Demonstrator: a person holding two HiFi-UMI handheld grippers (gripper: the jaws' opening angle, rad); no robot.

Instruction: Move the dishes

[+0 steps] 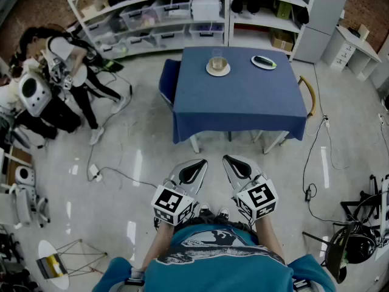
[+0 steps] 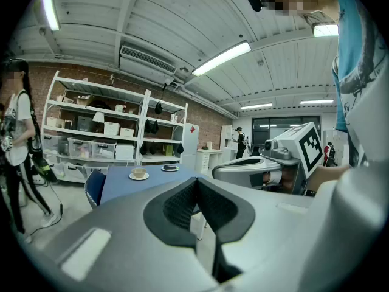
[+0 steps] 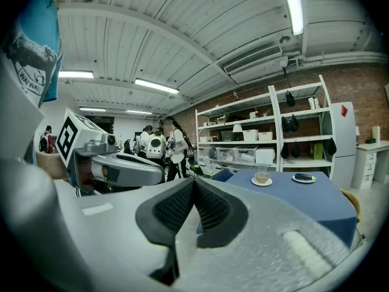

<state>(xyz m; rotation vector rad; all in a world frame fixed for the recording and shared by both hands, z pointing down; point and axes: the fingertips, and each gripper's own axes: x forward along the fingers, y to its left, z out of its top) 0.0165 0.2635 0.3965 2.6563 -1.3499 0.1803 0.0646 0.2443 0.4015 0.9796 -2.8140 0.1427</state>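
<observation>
A table with a blue cloth [image 1: 237, 96] stands ahead of me. On its far side a glass sits on a white saucer [image 1: 217, 67], and to its right lies a white plate [image 1: 264, 62] with a dark thing on it. Both show small in the left gripper view as the saucer [image 2: 139, 175] and plate [image 2: 170, 168], and in the right gripper view as the saucer [image 3: 262, 180] and plate [image 3: 303, 178]. My left gripper [image 1: 193, 170] and right gripper [image 1: 236, 166] are held close to my body, well short of the table, both shut and empty.
A blue chair [image 1: 166, 81] stands at the table's left side. White shelves [image 1: 182, 11] with bins line the back wall. A person [image 1: 73, 72] stands at the left with gear. Cables [image 1: 316, 163] trail on the floor to the right. A white fridge [image 1: 322, 17] stands at the back right.
</observation>
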